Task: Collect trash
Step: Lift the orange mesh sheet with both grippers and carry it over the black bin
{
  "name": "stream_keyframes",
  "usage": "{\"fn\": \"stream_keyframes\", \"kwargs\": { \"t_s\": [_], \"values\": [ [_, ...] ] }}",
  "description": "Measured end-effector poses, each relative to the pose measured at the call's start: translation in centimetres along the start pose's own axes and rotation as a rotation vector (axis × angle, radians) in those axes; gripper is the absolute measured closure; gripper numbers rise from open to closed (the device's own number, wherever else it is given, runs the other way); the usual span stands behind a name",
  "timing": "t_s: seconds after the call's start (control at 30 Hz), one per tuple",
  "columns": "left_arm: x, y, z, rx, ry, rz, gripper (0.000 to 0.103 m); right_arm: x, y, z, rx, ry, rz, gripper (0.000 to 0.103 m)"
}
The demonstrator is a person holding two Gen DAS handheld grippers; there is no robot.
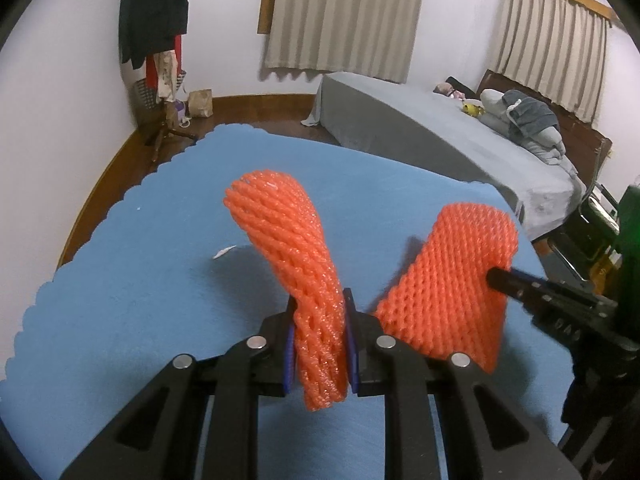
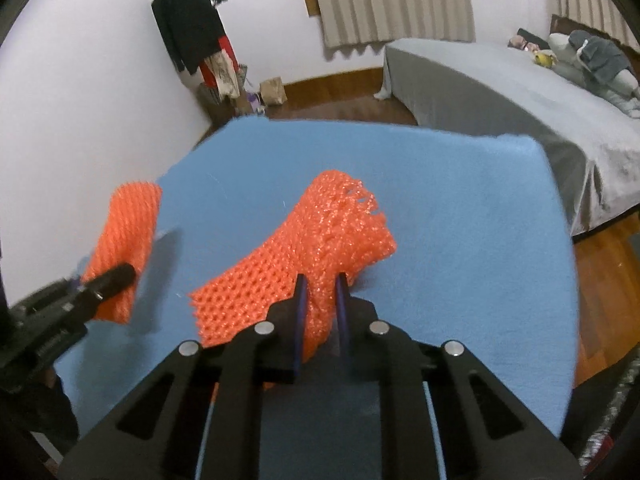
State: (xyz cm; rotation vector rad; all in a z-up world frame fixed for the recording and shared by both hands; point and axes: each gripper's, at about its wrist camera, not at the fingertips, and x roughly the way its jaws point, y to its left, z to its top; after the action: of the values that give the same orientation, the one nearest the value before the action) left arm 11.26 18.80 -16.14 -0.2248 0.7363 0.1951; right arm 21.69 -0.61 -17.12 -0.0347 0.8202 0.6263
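Observation:
My left gripper (image 1: pixel 320 312) is shut on an orange foam net sleeve (image 1: pixel 288 240) and holds it upright above the blue cloth (image 1: pixel 140 280). My right gripper (image 2: pixel 320 286) is shut on a second orange foam net sleeve (image 2: pixel 320 240), also lifted above the cloth. The right gripper and its sleeve (image 1: pixel 448 280) show at the right of the left wrist view. The left gripper and its sleeve (image 2: pixel 124 248) show at the left of the right wrist view. A small white paper scrap (image 1: pixel 224 252) lies on the cloth beyond the left gripper.
The blue cloth (image 2: pixel 440 220) covers a table with a scalloped edge. A bed with a grey cover (image 1: pixel 420 128) stands beyond it on the right. A coat rack with dark clothes (image 1: pixel 160 20) and a brown paper bag (image 1: pixel 200 104) stand by the far wall.

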Motion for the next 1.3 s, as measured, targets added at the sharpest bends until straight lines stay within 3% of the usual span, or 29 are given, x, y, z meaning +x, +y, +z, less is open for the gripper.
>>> {"fn": "stream_keyframes", "kwargs": {
  "t_s": [0.5, 0.73, 1.3],
  "values": [
    [-6.3, -5.9, 2.1, 0.072, -0.094, -0.075, 0.084, -11.4, -0.7, 0.7, -0.021, -0.156, -0.069, 0.09],
    [-9.3, -9.5, 2.8, 0.107, -0.141, -0.146, 0.084, -17.2, -2.2, 0.3, -0.012, -0.234, -0.118, 0.09],
    [-14.4, -18.3, 1.1, 0.222, -0.185, -0.33, 0.084, -28.6, -7.1, -4.3, 0.043, -0.342, -0.278, 0.09]
  ]
}}
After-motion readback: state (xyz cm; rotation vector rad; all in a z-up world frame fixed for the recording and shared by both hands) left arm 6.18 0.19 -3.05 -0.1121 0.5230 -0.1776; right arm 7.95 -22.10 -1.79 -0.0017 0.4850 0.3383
